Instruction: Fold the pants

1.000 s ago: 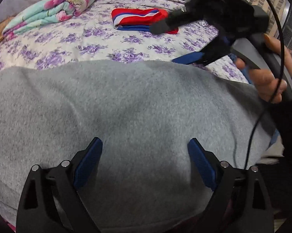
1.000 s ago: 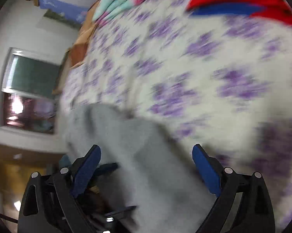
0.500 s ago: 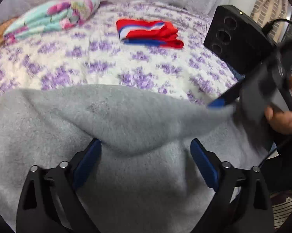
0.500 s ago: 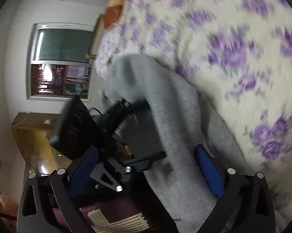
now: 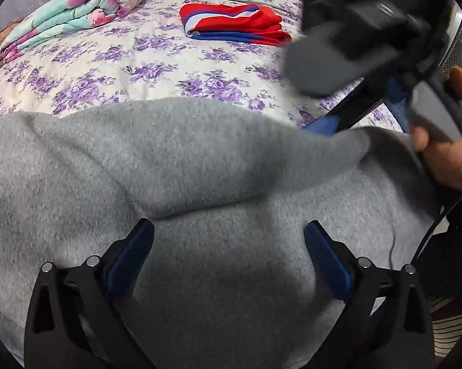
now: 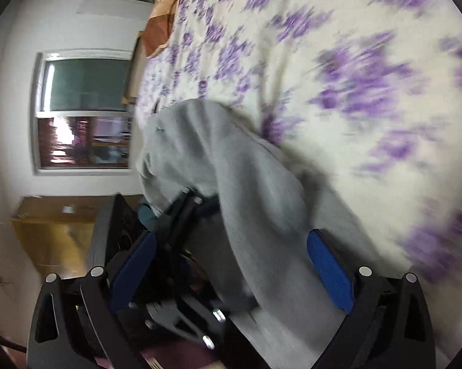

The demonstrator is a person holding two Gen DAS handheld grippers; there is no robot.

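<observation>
While the grey pants [image 5: 218, 184] lie spread over the near edge of the floral bedspread [image 5: 145, 61], one flap of them is doubled back over the rest, so the step in hand looks like the first fold, with a leg or side being carried across.

The left gripper [image 5: 228, 255] hovers over the middle of the pants with its blue pads wide apart and nothing between them. The right gripper [image 6: 231, 261], seen from its own camera, also shows its pads spread wide, with the grey fabric running between and past them but not pinched. From the left view its tip [image 5: 323, 124] sits right at the raised corner of the flap (touching or just beside it, I cannot say which), held by the person's hand [image 5: 446, 153].

My judgement is that the next move calls for laying the flap flat, squaring its edge with the layer beneath, then taking a fresh hold for the second fold.

Much is hard to read: the right view is motion-blurred, the waistband and cuffs are out of frame or buried, and the near hem is hidden behind the left gripper's body. Beyond the pants, a folded red-and-blue garment [image 5: 234, 24] and a rolled floral quilt [image 5: 77, 6] rest on the bedspread.
</observation>
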